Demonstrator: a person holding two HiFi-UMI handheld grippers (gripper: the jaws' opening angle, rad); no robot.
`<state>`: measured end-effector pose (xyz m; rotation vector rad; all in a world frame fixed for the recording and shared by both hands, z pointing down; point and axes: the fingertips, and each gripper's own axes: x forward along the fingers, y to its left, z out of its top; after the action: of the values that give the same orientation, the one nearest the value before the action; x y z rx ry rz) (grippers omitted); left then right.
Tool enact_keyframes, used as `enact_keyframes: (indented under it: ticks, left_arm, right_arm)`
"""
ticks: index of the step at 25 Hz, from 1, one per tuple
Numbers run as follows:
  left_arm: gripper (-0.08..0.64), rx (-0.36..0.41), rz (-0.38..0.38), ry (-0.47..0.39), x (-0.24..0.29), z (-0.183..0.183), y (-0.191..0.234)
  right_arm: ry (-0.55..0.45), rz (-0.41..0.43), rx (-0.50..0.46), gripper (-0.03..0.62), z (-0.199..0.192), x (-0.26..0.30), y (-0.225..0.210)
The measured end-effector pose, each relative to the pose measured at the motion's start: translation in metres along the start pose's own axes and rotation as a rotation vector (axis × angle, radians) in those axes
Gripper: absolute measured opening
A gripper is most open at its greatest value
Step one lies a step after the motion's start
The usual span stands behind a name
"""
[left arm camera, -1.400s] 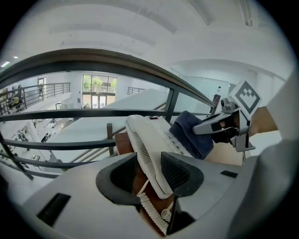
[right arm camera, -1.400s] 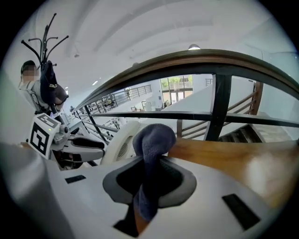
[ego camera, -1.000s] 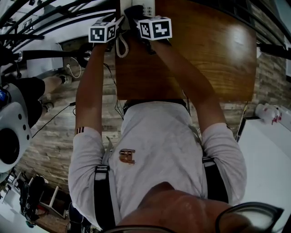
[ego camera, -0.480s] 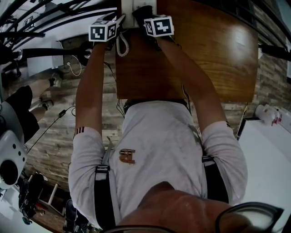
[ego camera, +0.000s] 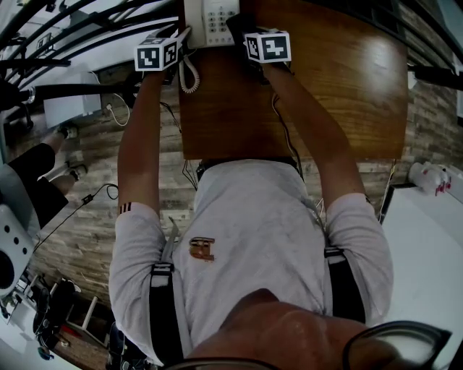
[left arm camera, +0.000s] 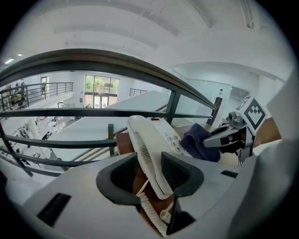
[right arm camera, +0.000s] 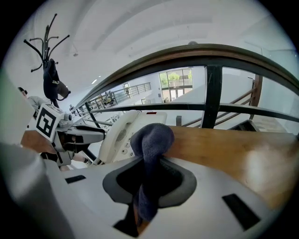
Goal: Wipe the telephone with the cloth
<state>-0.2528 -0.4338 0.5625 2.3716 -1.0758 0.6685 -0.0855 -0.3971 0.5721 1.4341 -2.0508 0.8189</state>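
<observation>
Upper left of centre in the head view, the left gripper (left arm camera: 152, 172) has its jaws closed round the handset (left arm camera: 147, 149), apparently steadying it. One coiled cord (ego camera: 189, 72) hangs just below. The telephone (ego camera: 210, 22) sits at top centre of the head view on the wooden table (ego camera: 325, 94), its long axis running up the frame, away from the person. Just right of it, the right gripper (right arm camera: 149, 179) is clamped on the bunched dark cloth (right arm camera: 152, 140), which looks to touch the telephone's right edge beside the keypad. In the right gripper view the telephone lies left of the cloth, so the wipe likely runs leftward across the keys, and the right gripper is the one placed for it. Count: one telephone, one handset, one cord, one cloth, two grippers, one table.
</observation>
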Motion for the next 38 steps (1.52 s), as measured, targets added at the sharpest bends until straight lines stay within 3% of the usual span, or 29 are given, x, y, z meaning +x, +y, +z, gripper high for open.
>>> enact_keyframes:
  ticks: [5, 9, 19, 26, 32, 38]
  left_arm:
    - [0.16, -0.011, -0.002, 0.002, -0.005, -0.003, -0.007]
    - [0.16, -0.003, -0.015, -0.05, -0.016, 0.004, -0.025]
    - [0.047, 0.017, -0.082, -0.338, -0.072, 0.057, -0.081]
    - [0.025, -0.003, -0.063, -0.513, -0.113, 0.086, -0.105]
    - [0.02, 0.081, -0.049, -0.598, -0.139, 0.1, -0.135]
    - [0.018, 0.156, -0.034, -0.64, -0.156, 0.105, -0.158]
  right_arm:
    - [-0.084, 0.082, 0.026, 0.078, 0.013, -0.023, 0.011]
    - [-0.166, 0.159, 0.021, 0.078, 0.027, -0.048, 0.02]
    - [-0.35, 0.278, -0.046, 0.078, 0.05, -0.097, 0.044]
    - [-0.482, 0.347, -0.073, 0.078, 0.068, -0.142, 0.065]
    - [-0.615, 0.395, -0.174, 0.078, 0.078, -0.181, 0.082]
    - [-0.684, 0.421, -0.207, 0.078, 0.079, -0.201, 0.093]
